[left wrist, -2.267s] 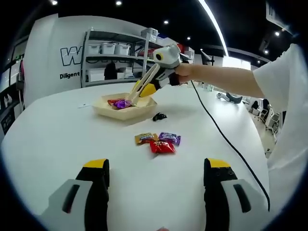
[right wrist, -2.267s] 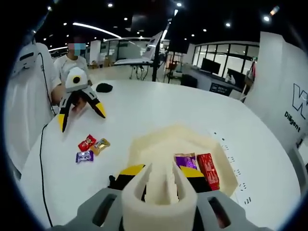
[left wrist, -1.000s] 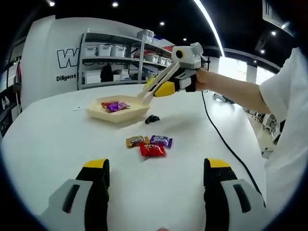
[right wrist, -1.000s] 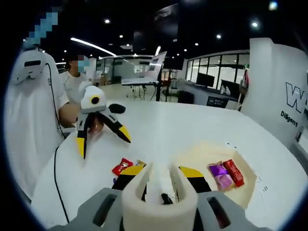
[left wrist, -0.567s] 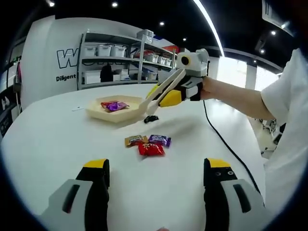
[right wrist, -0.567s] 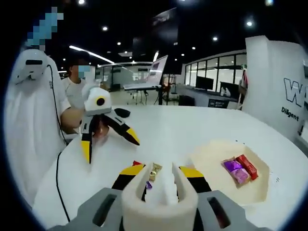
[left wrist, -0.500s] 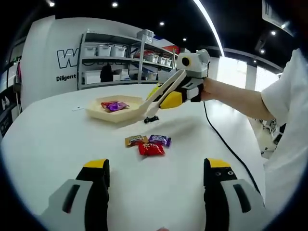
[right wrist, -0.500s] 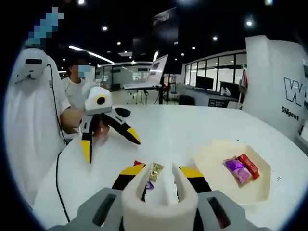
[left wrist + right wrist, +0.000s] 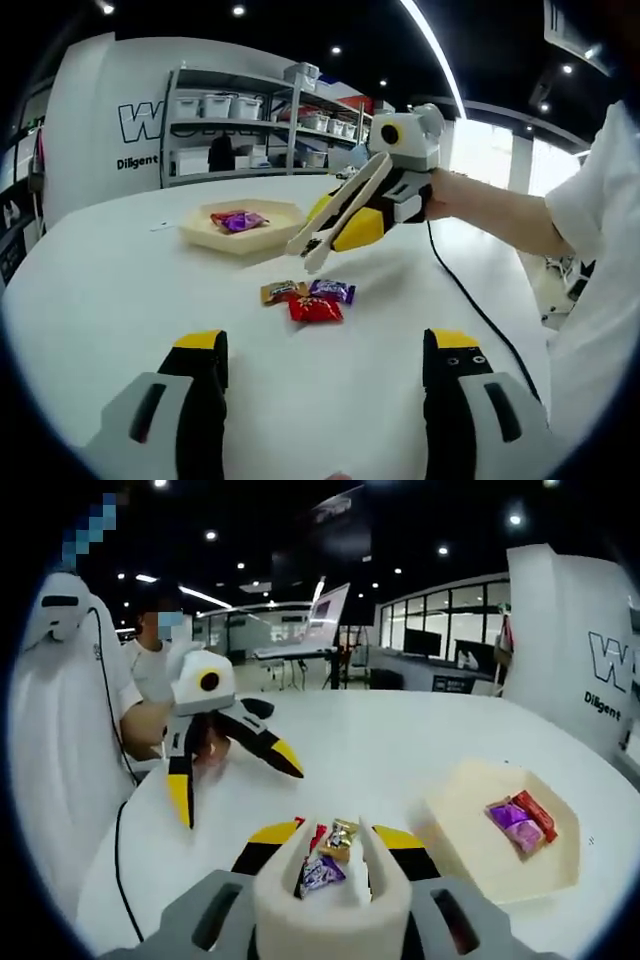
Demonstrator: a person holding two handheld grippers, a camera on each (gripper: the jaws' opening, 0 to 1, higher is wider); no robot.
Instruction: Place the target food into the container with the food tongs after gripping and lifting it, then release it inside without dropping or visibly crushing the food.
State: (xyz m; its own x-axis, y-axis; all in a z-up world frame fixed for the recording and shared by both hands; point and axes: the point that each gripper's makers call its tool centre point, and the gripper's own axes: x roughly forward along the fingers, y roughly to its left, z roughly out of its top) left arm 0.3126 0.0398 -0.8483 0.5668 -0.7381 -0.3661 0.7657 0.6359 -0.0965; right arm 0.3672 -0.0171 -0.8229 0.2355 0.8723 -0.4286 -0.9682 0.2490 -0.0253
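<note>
Left gripper view: tray (image 9: 262,237) sitting beyond left tool (image 9: 327,372), holding purple and red packets (image 9: 236,218); tool's jaws gaping wide, gripping nothing. Three candies (image 9: 310,298) lying on bench (image 9: 110,300) ahead.

Right gripper view: right tool (image 9: 332,865) clamping tongs (image 9: 350,872), tips slightly apart, hovering over candies (image 9: 328,858); tray (image 9: 470,845) to tool's right.

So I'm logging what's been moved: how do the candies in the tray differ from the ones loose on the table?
The tray candies lie inside the beige tray; the loose candies lie on the bare white table.
Two wrappers show in the tray, purple and red; the loose group has three: gold, purple and red.
The tongs held by the right gripper hang over the loose group, not the tray.
Both are small wrapped sweets.
</note>
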